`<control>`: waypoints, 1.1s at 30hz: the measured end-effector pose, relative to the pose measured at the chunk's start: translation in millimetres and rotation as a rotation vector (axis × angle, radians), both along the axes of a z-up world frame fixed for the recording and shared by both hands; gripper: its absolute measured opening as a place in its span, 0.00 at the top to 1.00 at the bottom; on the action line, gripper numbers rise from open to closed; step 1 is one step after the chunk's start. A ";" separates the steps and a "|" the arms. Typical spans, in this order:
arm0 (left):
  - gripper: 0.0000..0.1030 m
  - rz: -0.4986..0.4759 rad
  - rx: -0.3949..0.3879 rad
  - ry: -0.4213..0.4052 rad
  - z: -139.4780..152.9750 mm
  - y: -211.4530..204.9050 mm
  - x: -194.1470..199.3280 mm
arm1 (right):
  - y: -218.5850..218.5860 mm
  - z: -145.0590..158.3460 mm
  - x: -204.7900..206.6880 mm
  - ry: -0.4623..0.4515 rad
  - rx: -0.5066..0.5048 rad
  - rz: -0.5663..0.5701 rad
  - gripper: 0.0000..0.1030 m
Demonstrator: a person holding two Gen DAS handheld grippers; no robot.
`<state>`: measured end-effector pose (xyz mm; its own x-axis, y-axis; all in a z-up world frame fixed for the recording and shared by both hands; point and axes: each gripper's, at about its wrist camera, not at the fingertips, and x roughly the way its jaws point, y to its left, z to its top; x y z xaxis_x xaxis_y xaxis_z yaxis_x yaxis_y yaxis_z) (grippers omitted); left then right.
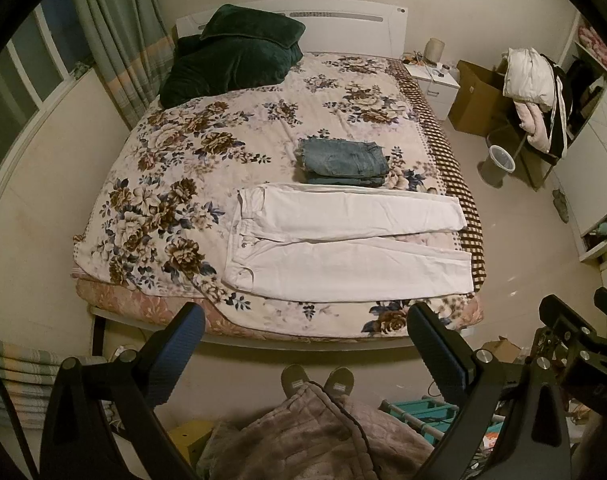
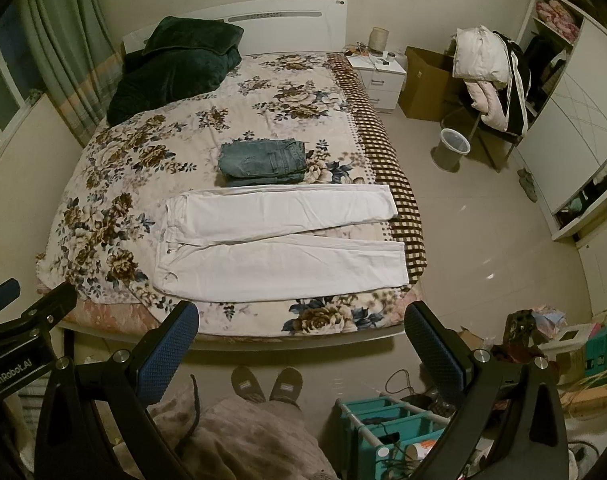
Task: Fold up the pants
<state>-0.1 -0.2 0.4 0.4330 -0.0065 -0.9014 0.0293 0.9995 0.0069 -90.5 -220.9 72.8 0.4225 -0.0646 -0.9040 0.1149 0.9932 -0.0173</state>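
Observation:
White pants (image 1: 343,240) lie spread flat near the foot of the floral bed (image 1: 207,168), waist to the left, both legs pointing right. They also show in the right wrist view (image 2: 279,240). A folded pair of blue jeans (image 1: 343,160) sits just behind them, and shows in the right wrist view too (image 2: 263,158). My left gripper (image 1: 303,344) is open and empty, held high above the floor before the bed's foot. My right gripper (image 2: 301,344) is open and empty, beside it to the right.
A dark green blanket (image 1: 231,56) lies at the bed's head. A nightstand (image 2: 379,76), cardboard box (image 2: 423,80), bin (image 2: 453,144) and clothes-laden chair (image 2: 491,80) stand right of the bed. A teal rack (image 2: 387,428) and clutter sit on the floor below right.

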 end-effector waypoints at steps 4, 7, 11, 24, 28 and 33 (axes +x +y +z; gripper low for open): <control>0.00 0.002 0.001 -0.003 -0.1 0.2 0.0 | -0.9 -0.3 -2.4 -0.001 0.004 0.006 0.00; 0.00 0.002 0.000 -0.005 -0.1 0.2 -0.2 | -0.5 0.8 -3.1 0.000 0.010 0.008 0.00; 0.00 0.000 -0.003 -0.004 -0.1 -2.1 -1.9 | 0.8 1.4 -3.5 0.001 0.009 0.009 0.00; 0.00 0.001 -0.001 -0.008 6.3 -4.1 -2.7 | -0.2 2.1 -4.4 0.000 0.012 0.008 0.00; 0.00 -0.002 -0.003 -0.009 8.0 -5.7 -2.9 | -1.1 2.7 -4.3 0.001 0.014 0.008 0.00; 0.00 0.001 -0.003 -0.009 7.6 -5.2 -3.1 | 0.8 3.5 -5.5 0.002 0.012 0.009 0.00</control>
